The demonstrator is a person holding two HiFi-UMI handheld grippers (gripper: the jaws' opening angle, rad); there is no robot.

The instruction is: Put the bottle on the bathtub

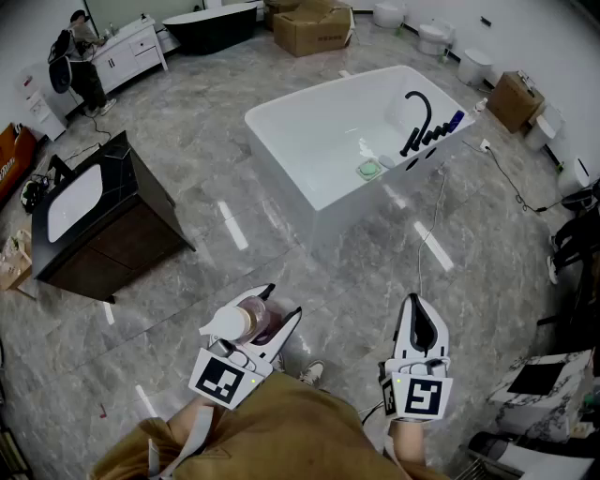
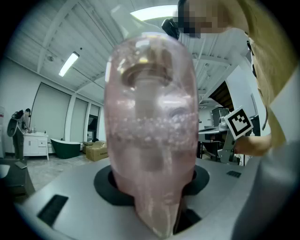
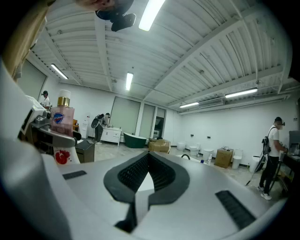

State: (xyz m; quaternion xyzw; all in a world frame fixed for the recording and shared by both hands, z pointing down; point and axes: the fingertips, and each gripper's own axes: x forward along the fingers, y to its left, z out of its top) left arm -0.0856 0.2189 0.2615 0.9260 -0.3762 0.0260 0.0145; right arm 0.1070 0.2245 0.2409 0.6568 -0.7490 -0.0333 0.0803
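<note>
A clear pink pump bottle (image 1: 251, 322) with a white pump head is held upright low in the head view, with my left gripper (image 1: 281, 305) shut on it. In the left gripper view the bottle (image 2: 150, 140) fills the middle, clamped between the jaws. The white bathtub (image 1: 328, 141) stands on the floor well ahead, with a black faucet (image 1: 418, 117) at its right end. My right gripper (image 1: 415, 302) is shut and empty, to the right of the bottle. In the right gripper view its jaws (image 3: 149, 164) meet, and the bottle (image 3: 63, 118) shows at the left.
A dark vanity with a white basin (image 1: 94, 216) stands left of the tub. At the back are a dark tub (image 1: 211, 23), cardboard boxes (image 1: 314, 28), toilets (image 1: 436, 37) and a person (image 1: 84, 66) by a white cabinet. A cable (image 1: 433, 220) runs over the floor.
</note>
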